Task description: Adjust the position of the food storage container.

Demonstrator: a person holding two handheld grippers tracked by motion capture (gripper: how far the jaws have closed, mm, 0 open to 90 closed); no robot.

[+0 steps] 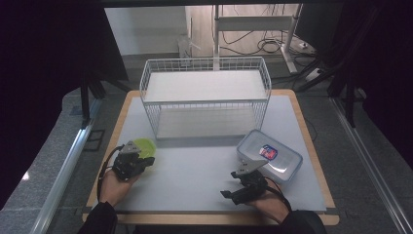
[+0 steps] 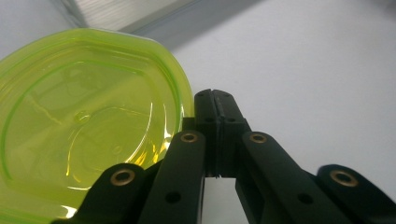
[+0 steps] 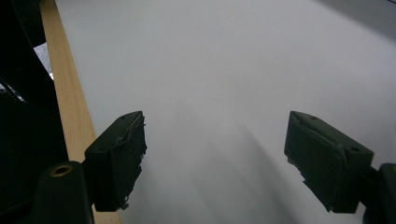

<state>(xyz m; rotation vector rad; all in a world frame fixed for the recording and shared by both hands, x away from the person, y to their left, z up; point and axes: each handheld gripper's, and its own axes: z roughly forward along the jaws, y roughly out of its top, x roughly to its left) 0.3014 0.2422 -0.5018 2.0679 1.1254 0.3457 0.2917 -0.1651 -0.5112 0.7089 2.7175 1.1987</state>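
**Tongs beside the green lid**

While we look from above, our left gripper (image 1: 140,161) touches the yellow-green lid (image 1: 146,145). Through its camera, jaws sit pressed together, empty, lid (image 2: 88,126) just left. Our right gripper (image 3: 215,161) gapes wide over bare mat (image 3: 224,70).

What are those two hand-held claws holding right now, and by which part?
Nothing. The left gripper has its fingers shut beside the green lid; the right gripper is open over the bare mat.
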